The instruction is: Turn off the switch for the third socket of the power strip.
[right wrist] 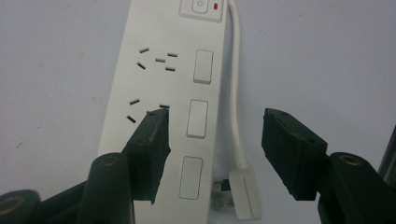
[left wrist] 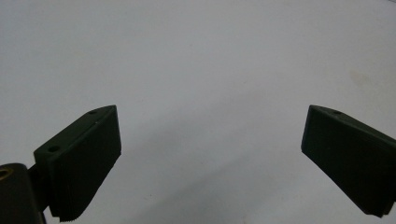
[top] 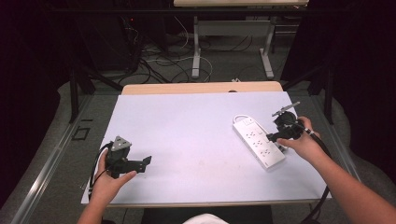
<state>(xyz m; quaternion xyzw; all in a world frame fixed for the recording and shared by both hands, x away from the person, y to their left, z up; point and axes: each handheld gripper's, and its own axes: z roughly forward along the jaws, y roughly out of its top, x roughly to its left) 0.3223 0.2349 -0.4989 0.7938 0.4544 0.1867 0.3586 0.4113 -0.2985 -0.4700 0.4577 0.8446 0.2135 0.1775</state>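
a wooden table [top: 201, 87] under a white sheet [top: 187, 140] stands on grey floor [top: 56, 154]; beyond it, tangled cables [top: 154, 60], a second desk's legs [top: 196, 51], dark curtains [top: 364, 56].

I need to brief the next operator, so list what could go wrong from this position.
1. The right gripper hangs open over the power strip, one finger above the strip, the other beyond its white cable. Closing here may pinch the cable instead of the strip.
2. The plug lies loose beside the strip; lifting the strip could drag it.
3. The left gripper is open over the bare table, too far away to steady anything.
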